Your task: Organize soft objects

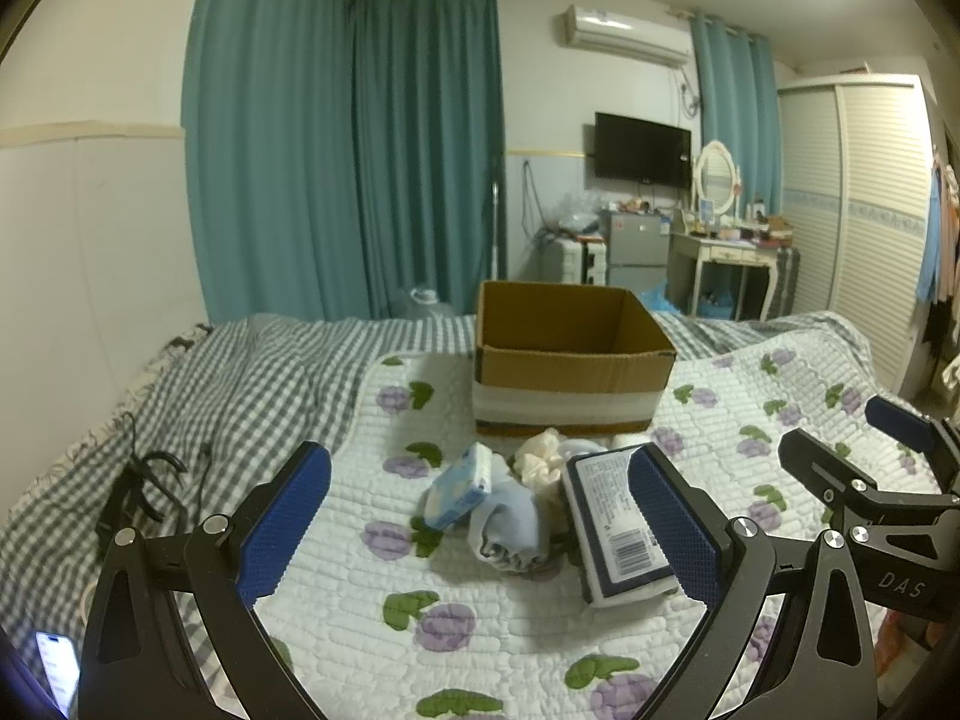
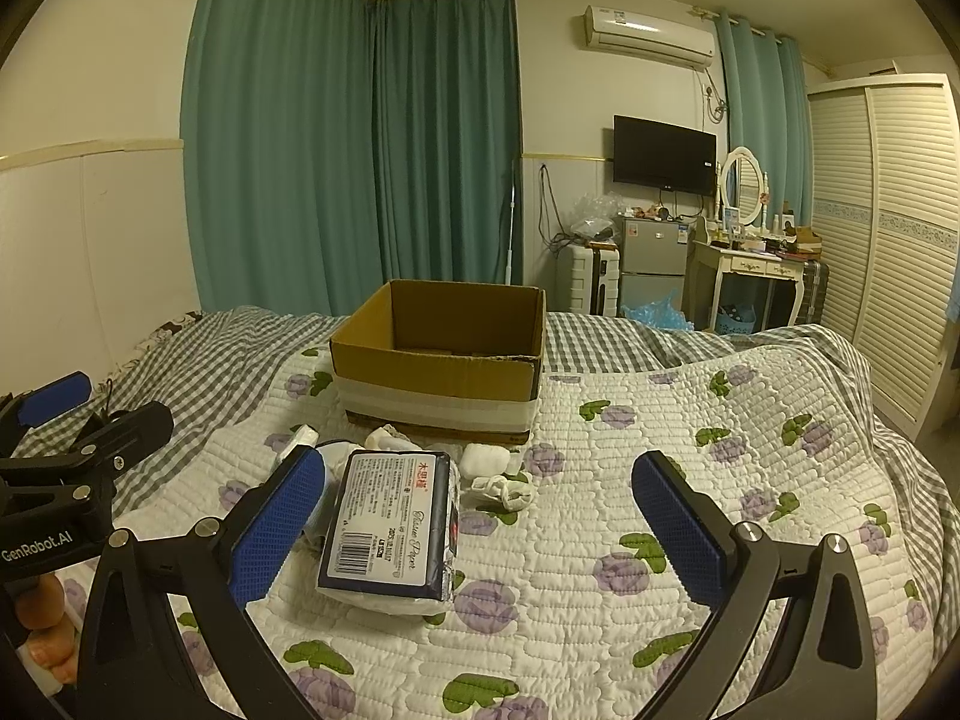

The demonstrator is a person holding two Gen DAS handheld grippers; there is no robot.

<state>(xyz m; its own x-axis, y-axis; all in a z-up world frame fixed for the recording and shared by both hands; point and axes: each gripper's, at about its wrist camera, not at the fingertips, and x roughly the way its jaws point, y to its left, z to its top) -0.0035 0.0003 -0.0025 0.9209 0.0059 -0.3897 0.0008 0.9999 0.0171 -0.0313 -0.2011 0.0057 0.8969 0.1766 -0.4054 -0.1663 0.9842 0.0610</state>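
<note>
Both my claws hang spread: left claw (image 1: 480, 531), right claw (image 2: 480, 528). Tissue pack (image 2: 390, 525), blue sock (image 1: 510, 525) and small packet (image 1: 461, 487) lie on the quilt (image 2: 600, 630), before the cardboard box (image 2: 444, 372).

I see a white quilt (image 2: 600, 480) with purple flowers and green leaves, lying over a grey and white checked sheet (image 2: 240, 348). The box (image 2: 441, 372) is brown with a white band, the tissue pack (image 2: 390, 525) is dark blue and white, and near it are a light blue sock (image 1: 510, 522), a cream sock (image 1: 540, 456) and white socks (image 2: 489, 459). My grippers are black with blue pads (image 1: 282, 522), and the curtains (image 2: 354, 150) are teal.
</note>
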